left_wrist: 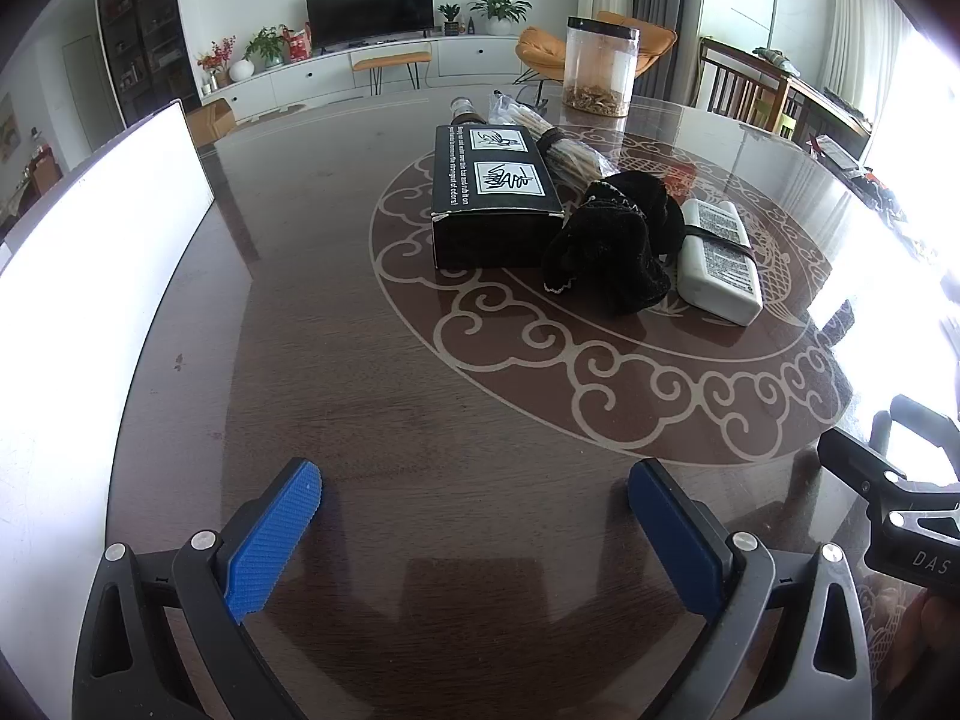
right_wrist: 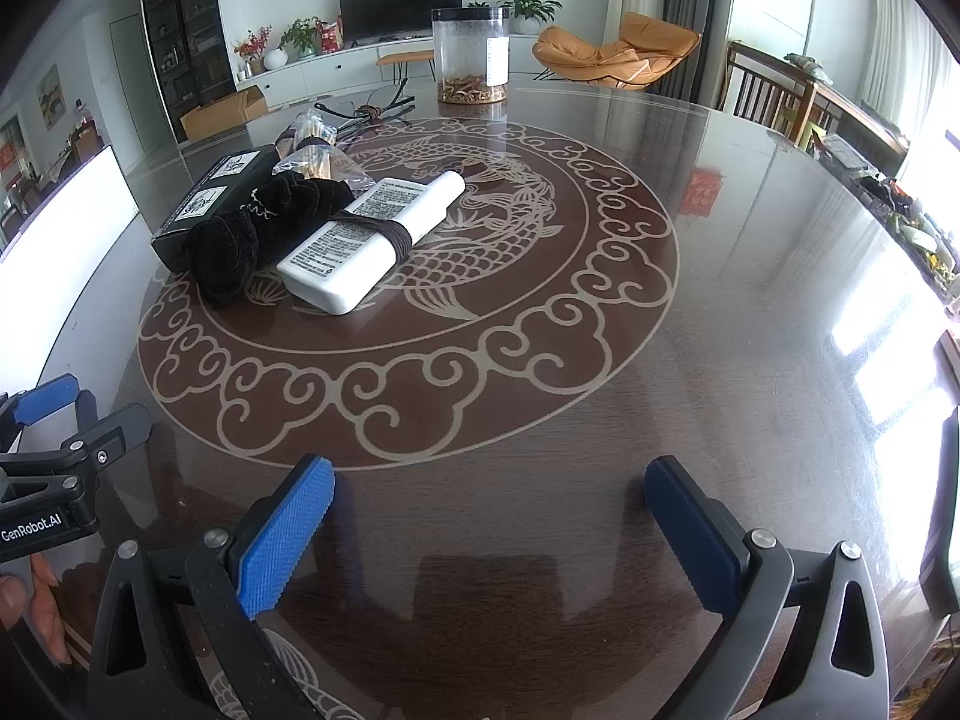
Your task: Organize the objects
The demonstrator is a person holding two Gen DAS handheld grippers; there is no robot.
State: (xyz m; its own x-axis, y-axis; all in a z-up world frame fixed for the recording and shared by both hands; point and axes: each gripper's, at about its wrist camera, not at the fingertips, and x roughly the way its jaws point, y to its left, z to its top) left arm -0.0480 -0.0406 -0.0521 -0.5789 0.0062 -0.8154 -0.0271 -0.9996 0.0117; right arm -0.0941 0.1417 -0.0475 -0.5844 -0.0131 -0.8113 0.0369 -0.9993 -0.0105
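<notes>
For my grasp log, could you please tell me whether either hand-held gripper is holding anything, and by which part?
Nothing is held. The left hand-held gripper and right hand-held gripper are both open over the table, short of the white bottle.

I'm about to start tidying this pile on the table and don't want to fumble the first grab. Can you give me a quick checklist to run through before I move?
1. Left gripper open and holding nothing: ok.
2. Right gripper open and holding nothing: ok.
3. Bare table between both grippers and the pile: ok.
4. White bottle free to lift alone: not ok; a dark band wraps it and the black cloth touches its side.
5. Black box lying flat: ok, though the cloth leans on its right end.
6. Clear jar upright, apart from the pile: ok.
</notes>
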